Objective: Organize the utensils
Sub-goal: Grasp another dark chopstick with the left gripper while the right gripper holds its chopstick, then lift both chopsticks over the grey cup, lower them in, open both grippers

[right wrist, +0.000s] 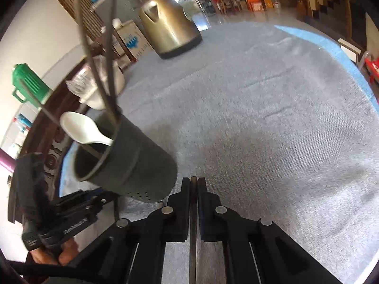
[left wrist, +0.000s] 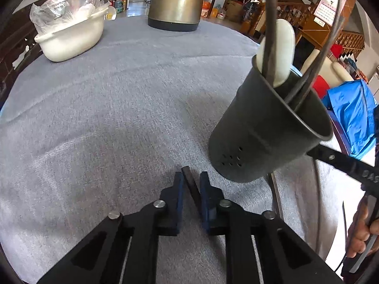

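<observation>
A dark grey utensil holder [left wrist: 267,130] stands on the grey tablecloth, also in the right wrist view [right wrist: 128,156]. It holds a white spoon [left wrist: 281,52] and several dark chopsticks [left wrist: 272,23]; the spoon [right wrist: 83,130] and chopsticks [right wrist: 111,71] show in the right wrist view too. My left gripper [left wrist: 191,177] is shut on a dark chopstick [left wrist: 189,182], just left of the holder's base. My right gripper [right wrist: 193,182] is shut on a dark chopstick [right wrist: 193,203], to the right of the holder.
A bronze kettle [left wrist: 176,2] stands at the table's far side. A white tub [left wrist: 71,35] with a plastic bag sits at the far left. The table edge [left wrist: 279,201] runs close behind the holder. A green jug [right wrist: 29,82] stands off the table.
</observation>
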Motion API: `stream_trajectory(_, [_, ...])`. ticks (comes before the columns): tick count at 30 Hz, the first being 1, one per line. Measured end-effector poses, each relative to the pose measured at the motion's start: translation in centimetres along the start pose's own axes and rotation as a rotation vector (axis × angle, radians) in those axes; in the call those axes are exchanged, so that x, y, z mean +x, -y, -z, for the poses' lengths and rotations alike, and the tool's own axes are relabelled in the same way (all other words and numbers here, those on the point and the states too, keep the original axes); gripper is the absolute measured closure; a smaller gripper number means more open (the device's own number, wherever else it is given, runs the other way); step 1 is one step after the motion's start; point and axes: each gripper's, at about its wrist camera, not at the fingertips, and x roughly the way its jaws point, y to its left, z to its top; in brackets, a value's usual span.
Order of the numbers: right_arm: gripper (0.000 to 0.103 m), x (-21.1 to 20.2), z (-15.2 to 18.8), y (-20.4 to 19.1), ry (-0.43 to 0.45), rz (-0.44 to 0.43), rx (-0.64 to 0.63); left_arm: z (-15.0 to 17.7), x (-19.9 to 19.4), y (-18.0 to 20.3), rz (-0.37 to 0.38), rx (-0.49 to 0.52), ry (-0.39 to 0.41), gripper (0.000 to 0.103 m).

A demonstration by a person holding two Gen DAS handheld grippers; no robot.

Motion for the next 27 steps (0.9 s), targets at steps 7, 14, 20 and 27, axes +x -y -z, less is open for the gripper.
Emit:
stream_trajectory(7, [0.097,-5.0,1.2,-0.2,0.096,-0.064,0.005,2.4,-5.1,2.4,-0.004,0.020,0.109,0.096])
stream_trajectory(14, [0.097,-10.2,1.5,-1.3,0.219,-0.097,-0.038,2.5,-11.8,5.1,-0.001,0.056,0.248,0.096])
stream_trajectory(20, [0.097,-14.2,1.5,-2.9,0.347,-0.134,-0.070,2.1,-16.6,6.8,0.010,0.091,0.362,0.096])
stream_trajectory(27, [0.097,-17.8,1.1,-4.6,0.461,-0.163,-0.092,1.6,-21.1,8.2,0.020,0.116,0.458,0.096])
